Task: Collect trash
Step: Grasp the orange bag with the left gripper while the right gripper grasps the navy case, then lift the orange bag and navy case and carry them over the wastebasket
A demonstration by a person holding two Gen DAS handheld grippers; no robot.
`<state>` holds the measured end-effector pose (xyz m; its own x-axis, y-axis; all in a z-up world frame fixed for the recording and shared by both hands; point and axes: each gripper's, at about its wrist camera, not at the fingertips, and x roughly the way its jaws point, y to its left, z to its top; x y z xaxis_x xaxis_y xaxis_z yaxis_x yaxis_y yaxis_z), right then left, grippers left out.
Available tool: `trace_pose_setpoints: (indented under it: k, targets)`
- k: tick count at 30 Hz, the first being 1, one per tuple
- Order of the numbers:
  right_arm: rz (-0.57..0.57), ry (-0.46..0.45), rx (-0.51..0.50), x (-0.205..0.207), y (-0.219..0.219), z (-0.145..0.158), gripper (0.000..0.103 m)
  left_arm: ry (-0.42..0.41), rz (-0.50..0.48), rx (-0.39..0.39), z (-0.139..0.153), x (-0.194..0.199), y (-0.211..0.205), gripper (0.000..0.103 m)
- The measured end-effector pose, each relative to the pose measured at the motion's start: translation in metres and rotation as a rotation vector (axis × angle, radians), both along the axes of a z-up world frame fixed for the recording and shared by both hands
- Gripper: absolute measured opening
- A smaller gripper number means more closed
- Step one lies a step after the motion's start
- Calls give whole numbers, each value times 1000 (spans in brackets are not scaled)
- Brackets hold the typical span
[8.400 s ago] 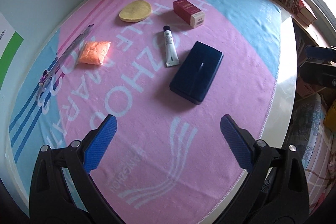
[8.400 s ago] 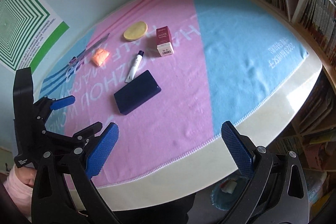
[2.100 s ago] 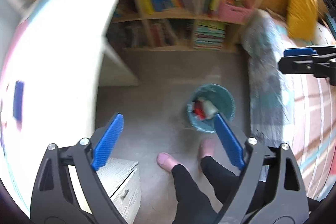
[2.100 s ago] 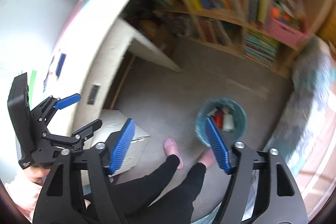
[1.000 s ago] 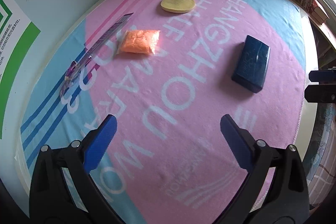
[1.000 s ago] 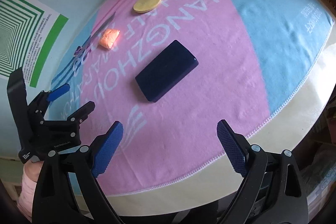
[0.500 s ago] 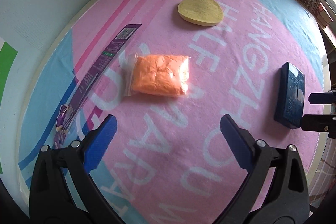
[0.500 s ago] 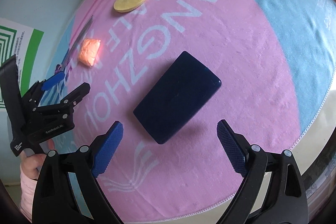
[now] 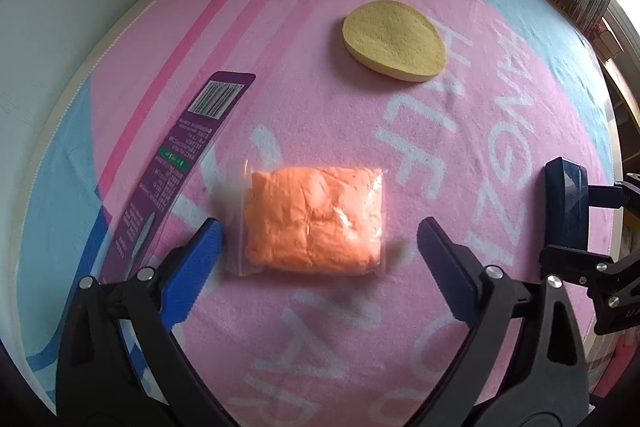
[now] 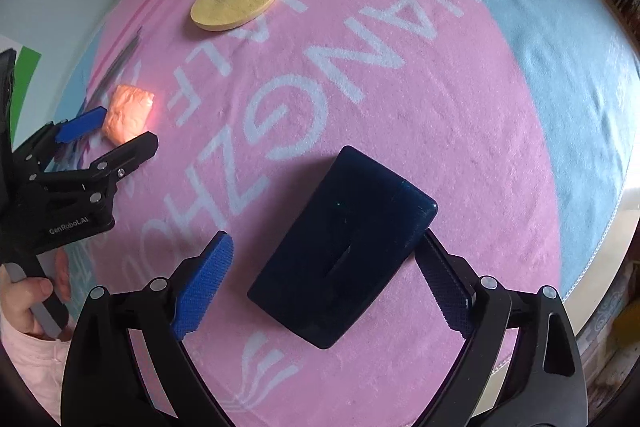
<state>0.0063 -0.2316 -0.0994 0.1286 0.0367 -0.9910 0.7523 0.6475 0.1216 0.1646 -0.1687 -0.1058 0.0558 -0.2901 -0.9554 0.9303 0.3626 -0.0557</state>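
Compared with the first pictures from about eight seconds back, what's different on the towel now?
The red box and the white tube are gone. Both grippers have come down close: the left gripper, jaws just closing slightly, straddles the orange packet in clear plastic without gripping; the open right gripper brackets the dark blue case. The yellow oval sponge, the purple card and the pink towel are unchanged.
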Motion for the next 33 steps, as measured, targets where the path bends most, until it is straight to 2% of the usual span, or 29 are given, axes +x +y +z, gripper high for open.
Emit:
trace_pose_setpoints:
  k: [3,5,7,11,17,26,33]
  targets:
    - [22,29,-51,9,4,-2,85,-17,-1,-13,3,3,-3,83]
    - [39,48,-89,15,9,-1,71,-38,1,-15,4,7,-7,73]
    - [71,59,-115,18,11,-1,64,-42,9,-19,5,10,-8,66]
    - [101,50,-121,15,13,-1,59,-38,21,-25,7,9,-2,64]
    - [106,4,-101,-10,19,11,57,-61,5,-44,21,-15,9,64]
    - [124,-75,-139,-45,23,47,57,-105,-30,-78,57,-62,16,64]
    - [108,-148,-146,-94,13,75,57,-113,-61,-83,76,-104,25,64]
